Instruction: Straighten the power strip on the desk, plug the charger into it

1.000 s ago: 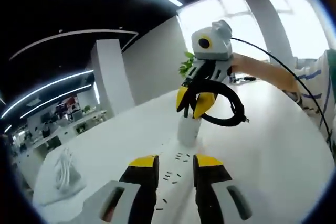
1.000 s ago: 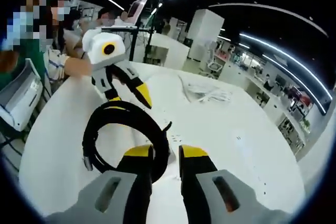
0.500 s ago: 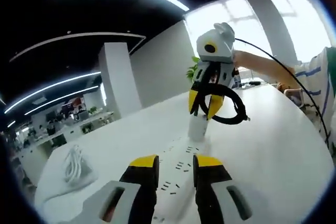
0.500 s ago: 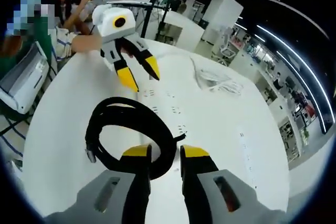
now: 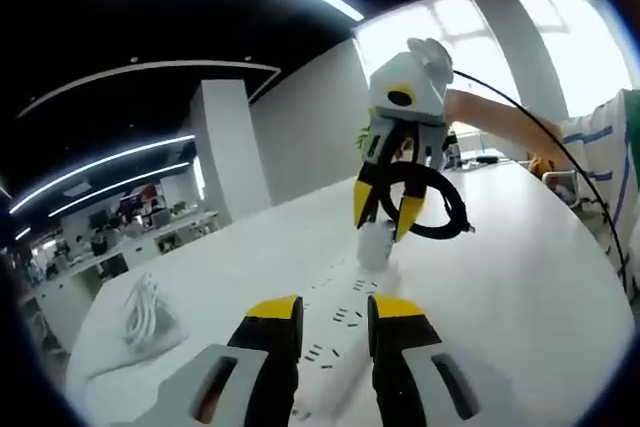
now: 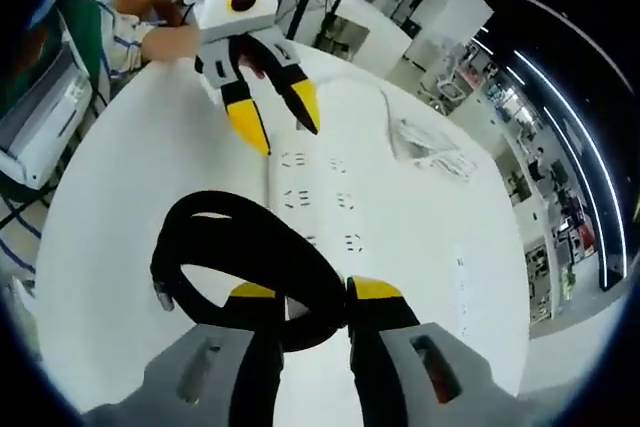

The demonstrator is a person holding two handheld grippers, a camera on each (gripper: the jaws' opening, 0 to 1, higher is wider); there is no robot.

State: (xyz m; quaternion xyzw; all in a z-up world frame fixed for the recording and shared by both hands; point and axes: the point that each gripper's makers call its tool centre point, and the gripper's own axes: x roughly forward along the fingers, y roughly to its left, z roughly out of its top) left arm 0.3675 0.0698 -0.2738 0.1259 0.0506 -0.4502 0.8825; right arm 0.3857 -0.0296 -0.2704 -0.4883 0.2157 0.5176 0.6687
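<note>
White power strip [image 6: 318, 209] lying flat on the white desk [image 6: 130, 247], seen at 12 o'clock from the right gripper [image 6: 303, 297]. Right gripper clamped on a coiled black cable [image 6: 245, 262], with a white charger block [image 5: 374, 244] under its yellow tips in the left gripper view. Left gripper [image 5: 322, 313] with jaws apart and nothing between them, hanging just over the strip. Bundle of white cord [image 5: 145, 312] on the desk at 9 o'clock from the left gripper.
</note>
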